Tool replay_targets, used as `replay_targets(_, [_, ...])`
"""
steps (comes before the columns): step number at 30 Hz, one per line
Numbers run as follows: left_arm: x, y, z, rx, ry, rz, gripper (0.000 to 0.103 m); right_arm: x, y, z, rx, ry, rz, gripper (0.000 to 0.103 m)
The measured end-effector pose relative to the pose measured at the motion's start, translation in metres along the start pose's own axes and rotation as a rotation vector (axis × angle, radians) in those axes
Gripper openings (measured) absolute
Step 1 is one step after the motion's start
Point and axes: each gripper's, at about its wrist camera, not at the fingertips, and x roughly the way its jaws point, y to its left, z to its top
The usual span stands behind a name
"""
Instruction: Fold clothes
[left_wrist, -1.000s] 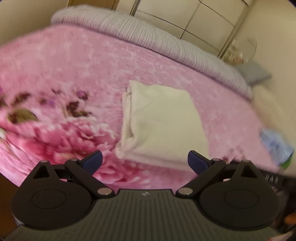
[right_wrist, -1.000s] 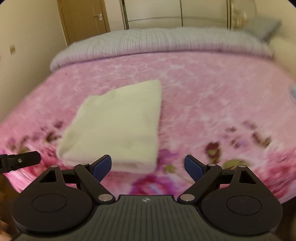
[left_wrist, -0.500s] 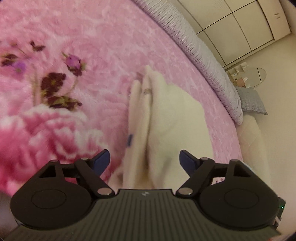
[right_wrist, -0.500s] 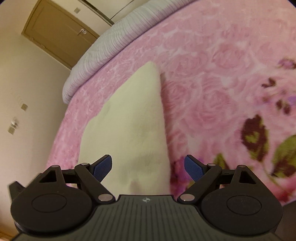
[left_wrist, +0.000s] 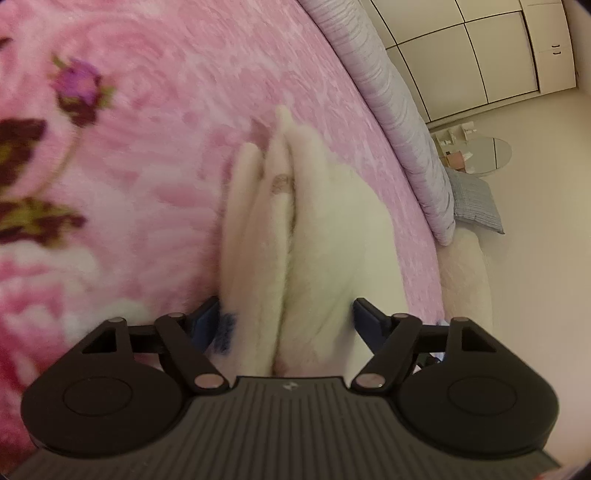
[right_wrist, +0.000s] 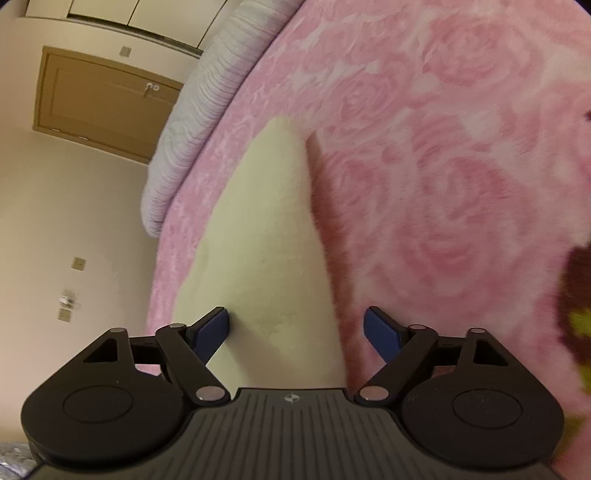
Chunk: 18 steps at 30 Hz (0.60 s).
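Right now I take the pink floral blanket (left_wrist: 155, 110) as my landmark: it covers the bed, and everything I care about lies on it. Beyond its far edge runs a grey ribbed quilt (left_wrist: 399, 110), then cupboard doors (left_wrist: 480, 55) in my left view and a brown door (right_wrist: 99, 99) in my right.

Lying flat on that blanket is the cream garment (right_wrist: 258, 229), already folded into a thick stack; in my left view I see its layered edges (left_wrist: 266, 229) end-on, blurred.

My left gripper (left_wrist: 286, 319) straddles the near end of that stack, jaws closing, with the layers between them; its left pad looks to be at the cloth, the right pad just clear, so I do not call it a grip. My right gripper (right_wrist: 295, 330) sits over the stack's opposite side edge, jaws closing too, one pad over the cloth and the other over bare blanket.

I judge the step as taking hold of both sides of the folded stack, either for one more fold or to lift it away. Next I need both pairs of pads to pinch every layer evenly before I raise anything.

I see no containers anywhere around the blanket.
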Motion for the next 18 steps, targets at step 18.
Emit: replay_targets(18, [0.025, 0.006, 0.044, -0.099, 0.171, -0.060, 0.043, 0.045, 0.032, 0.027, 0.009, 0.138, -0.065, 0.047])
